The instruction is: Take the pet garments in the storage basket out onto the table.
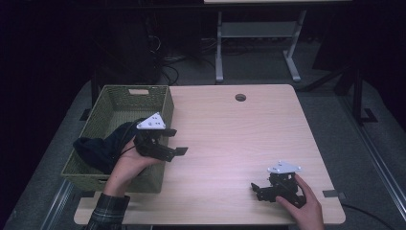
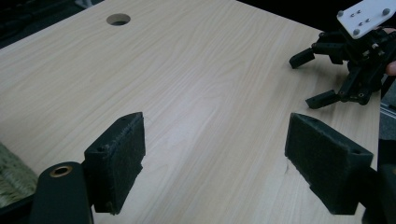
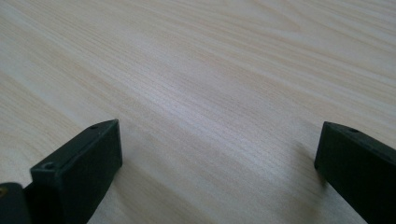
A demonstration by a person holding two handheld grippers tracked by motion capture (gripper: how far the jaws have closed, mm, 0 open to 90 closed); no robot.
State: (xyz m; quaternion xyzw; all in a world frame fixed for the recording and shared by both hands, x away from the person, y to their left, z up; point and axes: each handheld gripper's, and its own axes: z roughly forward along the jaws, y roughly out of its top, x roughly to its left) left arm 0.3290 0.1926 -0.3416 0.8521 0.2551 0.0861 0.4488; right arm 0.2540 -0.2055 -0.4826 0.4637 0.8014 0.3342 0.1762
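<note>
A green woven basket (image 1: 119, 106) stands on the left part of the light wooden table (image 1: 239, 139). A dark cloth (image 1: 95, 146) lies in it and hangs over its near left rim. My left gripper (image 1: 177, 141) is held just past the basket's right rim, pointing right over the table. Its jaws stand open with nothing between them (image 2: 217, 149), only bare wood below. My right gripper (image 1: 256, 190) rests low on the table near the front right corner, pointing left. It is open and empty (image 3: 215, 163), and is also seen from the left gripper view (image 2: 310, 79).
A round cable hole (image 1: 240, 97) sits near the table's far edge. A corner of the basket (image 2: 11, 179) shows beside the left jaw. Beyond the table is a dark floor with a desk frame (image 1: 258, 43) and cables.
</note>
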